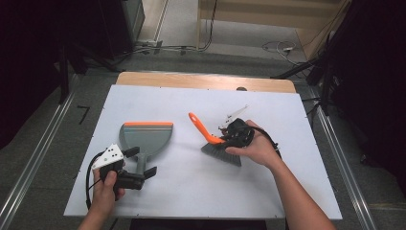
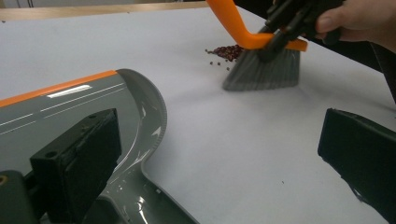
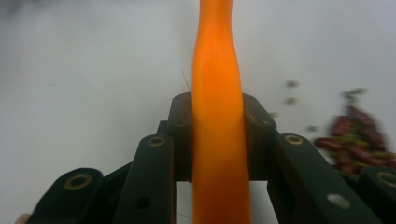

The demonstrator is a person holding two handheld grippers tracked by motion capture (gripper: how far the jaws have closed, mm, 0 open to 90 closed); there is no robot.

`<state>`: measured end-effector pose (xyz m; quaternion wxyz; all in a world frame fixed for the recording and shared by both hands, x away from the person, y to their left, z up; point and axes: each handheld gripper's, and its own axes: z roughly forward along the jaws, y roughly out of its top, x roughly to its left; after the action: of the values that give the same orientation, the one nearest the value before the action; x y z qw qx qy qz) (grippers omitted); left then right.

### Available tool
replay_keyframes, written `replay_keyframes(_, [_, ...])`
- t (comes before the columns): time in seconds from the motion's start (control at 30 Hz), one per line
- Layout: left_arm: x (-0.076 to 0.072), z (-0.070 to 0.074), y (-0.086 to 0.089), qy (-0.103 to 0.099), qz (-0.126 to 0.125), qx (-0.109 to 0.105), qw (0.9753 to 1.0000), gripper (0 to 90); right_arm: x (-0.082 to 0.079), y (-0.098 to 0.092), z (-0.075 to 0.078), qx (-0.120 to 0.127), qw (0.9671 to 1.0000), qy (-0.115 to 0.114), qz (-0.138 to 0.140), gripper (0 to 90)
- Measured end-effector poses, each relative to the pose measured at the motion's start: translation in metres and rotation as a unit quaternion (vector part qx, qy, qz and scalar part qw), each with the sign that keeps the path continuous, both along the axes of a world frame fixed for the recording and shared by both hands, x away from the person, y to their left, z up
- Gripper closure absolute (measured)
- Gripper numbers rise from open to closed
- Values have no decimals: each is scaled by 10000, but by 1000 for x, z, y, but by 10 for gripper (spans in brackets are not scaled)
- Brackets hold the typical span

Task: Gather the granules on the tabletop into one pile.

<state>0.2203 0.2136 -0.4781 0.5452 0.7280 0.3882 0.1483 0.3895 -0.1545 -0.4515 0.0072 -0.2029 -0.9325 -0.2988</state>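
Sweeping is getting under way at centre frame, the right gripper [image 1: 229, 137] clamping the orange-handled brush [image 1: 218, 146] beside the red beans [image 2: 227, 51], while the left gripper [image 1: 142, 163], jaws wide, is straddling the dustpan [image 1: 145, 137] handle, best gripped firmly first.

We are seeing a hand brush [image 1: 218, 143] with a curved orange handle and grey bristles standing bristles-down on the white table [image 1: 191, 191], its handle rising toward the far left and sitting clamped between the right gripper's [image 1: 229, 138] jaws. A small heap of dark red beans [image 2: 227, 51] is lying just beside the bristles. A grey dustpan [image 1: 145, 136] with an orange front lip is lying flat, well left of the brush, its handle passing between the left gripper's [image 1: 140, 165] parted jaws.
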Motion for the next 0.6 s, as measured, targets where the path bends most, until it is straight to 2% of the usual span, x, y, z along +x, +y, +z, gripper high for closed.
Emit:
replay_keyframes(0.03, [0, 0, 0, 2, -7, 7, 10000, 2, 5, -2, 0, 8, 9999, 90, -116, 685])
replay_keyframes(0.13, [0, 0, 0, -3, 1, 2, 10000, 2, 18, -8, -1, 22, 9993, 87, -361, 684])
replay_keyframes(0.3, [1, -1, 1, 13, 10, -14, 10000, 2, 32, -13, 3, -105, 9971, -58, -752, 685])
replay_keyframes(0.47, [1, -1, 1, 1, -4, -3, 10000, 2, 36, -18, 8, -224, 9936, -289, -1067, 686])
replay_keyframes(0.6, [1, 0, 1, 3, 6, -22, 10000, 2, 35, -23, 16, -27, 9930, -324, -1134, 687])
